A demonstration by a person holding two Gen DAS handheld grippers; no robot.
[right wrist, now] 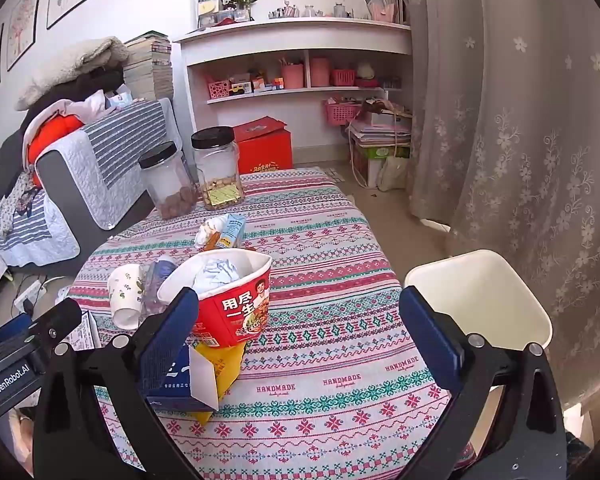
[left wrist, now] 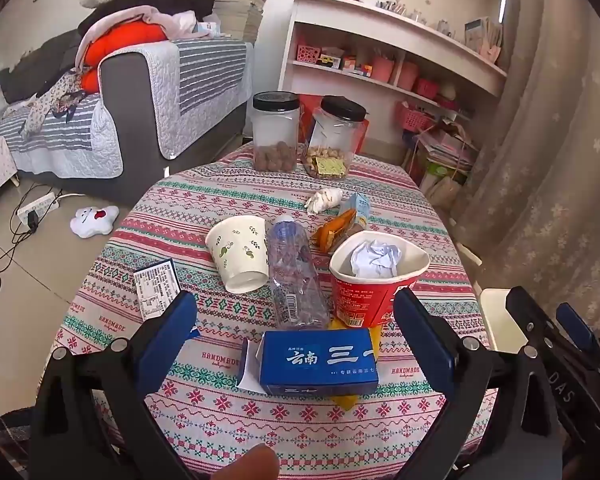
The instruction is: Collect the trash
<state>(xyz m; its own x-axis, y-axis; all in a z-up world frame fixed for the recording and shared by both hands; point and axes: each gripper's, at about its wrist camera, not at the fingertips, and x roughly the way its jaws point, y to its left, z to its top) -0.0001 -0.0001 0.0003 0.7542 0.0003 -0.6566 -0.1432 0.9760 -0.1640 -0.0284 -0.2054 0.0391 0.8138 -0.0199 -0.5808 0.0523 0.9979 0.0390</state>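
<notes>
Trash is scattered on a patterned tablecloth (left wrist: 228,184). A blue carton (left wrist: 318,362) lies nearest, between the fingers of my open left gripper (left wrist: 296,322), untouched. Behind it stand a red noodle cup (left wrist: 374,276) stuffed with crumpled paper, a clear plastic bottle (left wrist: 296,272) on its side and a tipped paper cup (left wrist: 240,252). Farther back lie an orange wrapper (left wrist: 334,230), a small blue carton (left wrist: 360,208) and a white tissue wad (left wrist: 322,200). My right gripper (right wrist: 300,328) hovers open over bare cloth, the noodle cup (right wrist: 236,300) by its left finger. A white bin (right wrist: 484,300) stands at the table's right edge.
Two black-lidded jars (left wrist: 276,136) (left wrist: 334,140) stand at the table's far end. A printed card (left wrist: 156,284) lies at its left edge. A sofa (left wrist: 140,92) with bedding is to the left, white shelves (left wrist: 380,64) behind, a curtain (right wrist: 520,120) on the right, cables (left wrist: 24,224) on the floor.
</notes>
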